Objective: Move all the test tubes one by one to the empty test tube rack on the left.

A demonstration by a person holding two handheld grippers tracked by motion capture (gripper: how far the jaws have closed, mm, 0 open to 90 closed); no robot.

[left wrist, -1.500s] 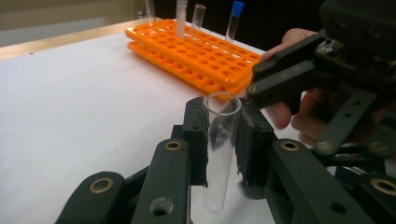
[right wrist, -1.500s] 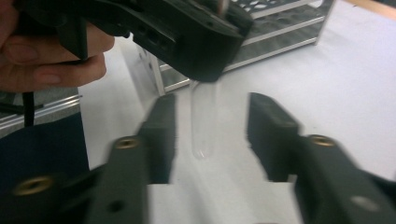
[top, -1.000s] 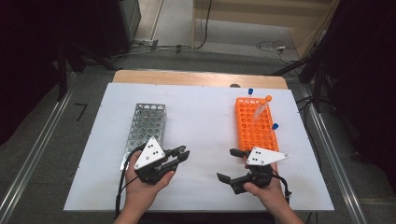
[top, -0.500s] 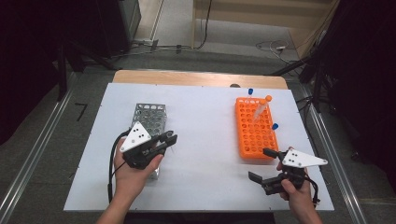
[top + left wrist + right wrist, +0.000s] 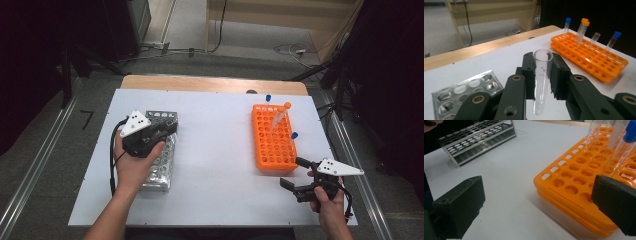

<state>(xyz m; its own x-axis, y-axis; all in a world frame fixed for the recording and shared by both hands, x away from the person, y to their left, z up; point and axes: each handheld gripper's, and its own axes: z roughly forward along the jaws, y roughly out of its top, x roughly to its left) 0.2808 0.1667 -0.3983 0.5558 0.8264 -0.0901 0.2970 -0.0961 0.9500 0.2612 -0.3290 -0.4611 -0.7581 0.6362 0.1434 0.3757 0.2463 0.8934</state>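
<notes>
High view: the left gripper (image 5: pixel 167 131) hangs over the far half of the metal rack (image 5: pixel 161 165) at the table's (image 5: pixel 215 150) left side, its jaws closed on a clear, uncapped tube (image 5: pixel 541 80). In the left gripper view the tube stands nearly upright between the pads, open mouth above them, rounded tip below and free of any hole. Its long axis runs roughly top to bottom, tilted a little. The rack's holes lie below and to the left of that tip, near but not touching, so I judge the coming move to be a short shift toward the rack and then a straight drop into a hole. The left hand is much the nearer one to the rack.

The right gripper (image 5: pixel 295 175) sits well apart at the table's near right, just beside the near end of the orange rack (image 5: pixel 272 140). Its jaws stand wide with nothing between them; the right gripper view shows the orange rack's corner reaching between the two pads. Capped tubes (image 5: pixel 280 117) stand at that rack's far end, ahead of this gripper, leaning slightly.
</notes>
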